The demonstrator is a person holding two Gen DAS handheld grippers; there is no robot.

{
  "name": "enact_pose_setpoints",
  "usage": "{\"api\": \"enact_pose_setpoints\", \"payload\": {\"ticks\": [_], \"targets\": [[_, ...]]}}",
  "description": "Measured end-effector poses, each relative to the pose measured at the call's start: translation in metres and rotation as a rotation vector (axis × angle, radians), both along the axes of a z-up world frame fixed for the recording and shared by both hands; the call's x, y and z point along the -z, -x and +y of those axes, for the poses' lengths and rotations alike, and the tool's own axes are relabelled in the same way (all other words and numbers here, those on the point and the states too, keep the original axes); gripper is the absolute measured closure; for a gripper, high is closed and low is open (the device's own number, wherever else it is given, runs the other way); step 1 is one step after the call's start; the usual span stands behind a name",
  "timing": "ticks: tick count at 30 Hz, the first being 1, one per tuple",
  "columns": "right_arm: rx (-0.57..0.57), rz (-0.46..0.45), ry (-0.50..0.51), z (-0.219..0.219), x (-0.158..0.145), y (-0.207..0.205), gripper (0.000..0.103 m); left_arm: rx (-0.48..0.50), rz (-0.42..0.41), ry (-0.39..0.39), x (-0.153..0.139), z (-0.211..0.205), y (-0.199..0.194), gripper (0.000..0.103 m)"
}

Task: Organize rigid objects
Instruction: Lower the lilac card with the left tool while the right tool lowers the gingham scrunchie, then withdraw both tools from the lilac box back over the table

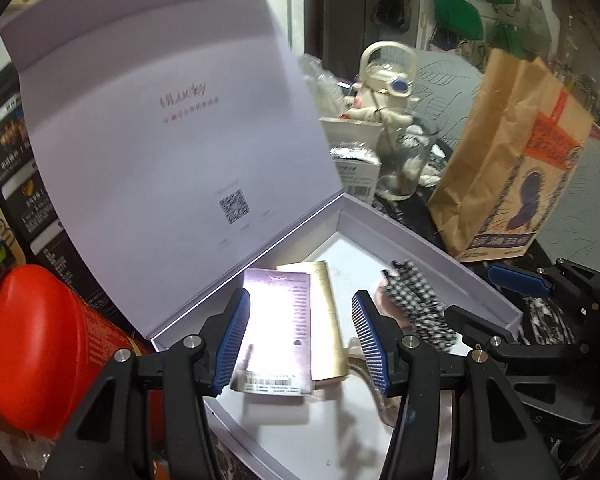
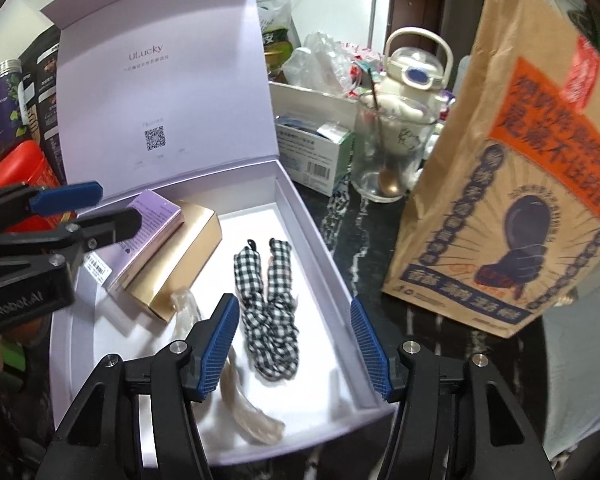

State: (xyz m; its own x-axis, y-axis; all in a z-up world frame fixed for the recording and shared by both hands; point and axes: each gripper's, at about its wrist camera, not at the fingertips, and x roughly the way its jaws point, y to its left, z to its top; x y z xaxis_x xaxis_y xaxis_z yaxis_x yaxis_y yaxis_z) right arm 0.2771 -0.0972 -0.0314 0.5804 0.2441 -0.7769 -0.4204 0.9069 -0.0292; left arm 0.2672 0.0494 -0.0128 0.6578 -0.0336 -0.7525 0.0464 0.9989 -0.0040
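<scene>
White card makes up the biggest piece here, the open gift box (image 2: 320, 256), its hinged lid (image 2: 160, 80) standing nearly upright at the back with nothing seen propping it; a knock from either claw as it moves over the tray could, I judge, tip that lid shut onto the contents or push the whole box along the dark marbled table (image 2: 360, 232). Next in size, the brown paper bag (image 2: 512, 184) stands just beside the box's right wall, and a wide sweep of the right claw (image 2: 294, 344) could topple it. That claw is released, jaws apart and empty, hovering above the near end of the tray over the checked fabric piece (image 2: 270, 312), which lies loose on the box floor. The left claw (image 1: 300, 344) is likewise unclenched and holds nothing that I can see; it hangs over the lilac carton (image 1: 276, 328), which lies on top of the gold carton (image 2: 188, 256) at the tray's left side. Stacked that way, the lilac one could slide off if nudged. A clear glass with a spoon (image 2: 388, 160) stands near the box's far right corner, and a shove of the box could upset it. Smallest, the pale crumpled wrapper (image 2: 236, 392) lies by the right claw's left finger and might snag on it.
</scene>
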Motion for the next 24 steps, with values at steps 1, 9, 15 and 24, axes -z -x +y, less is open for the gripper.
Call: {"api": "enact_pose_setpoints", "payload": {"ticks": [1, 9, 15, 24], "targets": [[0.002, -0.011, 0.007, -0.002, -0.003, 0.003, 0.042, 0.006, -0.004, 0.001, -0.003, -0.002, 0.002, 0.051], [0.021, -0.078, -0.004, -0.027, -0.030, 0.027, 0.042, 0.043, -0.055, -0.007, -0.029, -0.020, 0.026, 0.021], [0.029, -0.116, -0.015, -0.042, -0.048, 0.049, 0.039, 0.027, -0.087, 0.002, -0.049, -0.021, 0.041, 0.021], [0.005, -0.173, -0.030, -0.051, -0.068, 0.092, 0.035, 0.041, -0.139, 0.009, -0.071, -0.026, 0.083, 0.021]]}}
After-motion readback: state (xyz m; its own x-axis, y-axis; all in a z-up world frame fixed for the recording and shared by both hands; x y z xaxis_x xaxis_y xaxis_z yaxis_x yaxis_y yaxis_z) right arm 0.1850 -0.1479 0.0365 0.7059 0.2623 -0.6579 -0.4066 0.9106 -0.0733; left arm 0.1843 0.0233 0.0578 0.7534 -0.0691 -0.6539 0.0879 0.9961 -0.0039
